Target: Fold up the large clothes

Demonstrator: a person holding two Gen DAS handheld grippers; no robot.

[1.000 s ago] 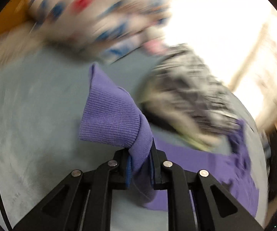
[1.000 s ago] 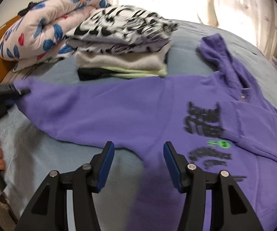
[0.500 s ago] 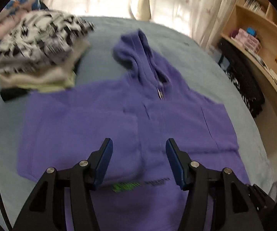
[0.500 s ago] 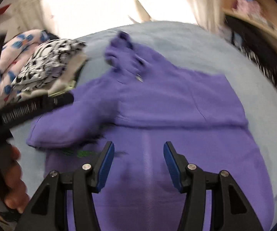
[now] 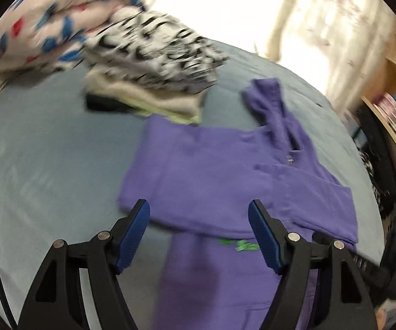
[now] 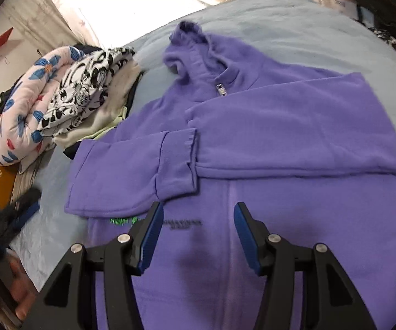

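Left hand-held gripper (image 5: 199,233) parted, purple hoodie (image 5: 225,170) below

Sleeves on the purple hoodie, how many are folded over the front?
2. One sleeve lies across the chest with its cuff near the middle; the other sleeve crosses from the opposite side, its cuff apparently tucked beneath.

You will find no lettering that can be read with certainty. On the purple hoodie (image 6: 294,126), a short line of dark print (image 6: 182,223) runs across the chest just ahead of the right gripper's fingers, with a smaller line under it; both are too blurred to make out. Beside it sits a green printed mark (image 6: 122,220), partly covered by the folded sleeve, also unreadable. A small label (image 6: 220,89) hangs at the neck opening; its marking is too small to tell.
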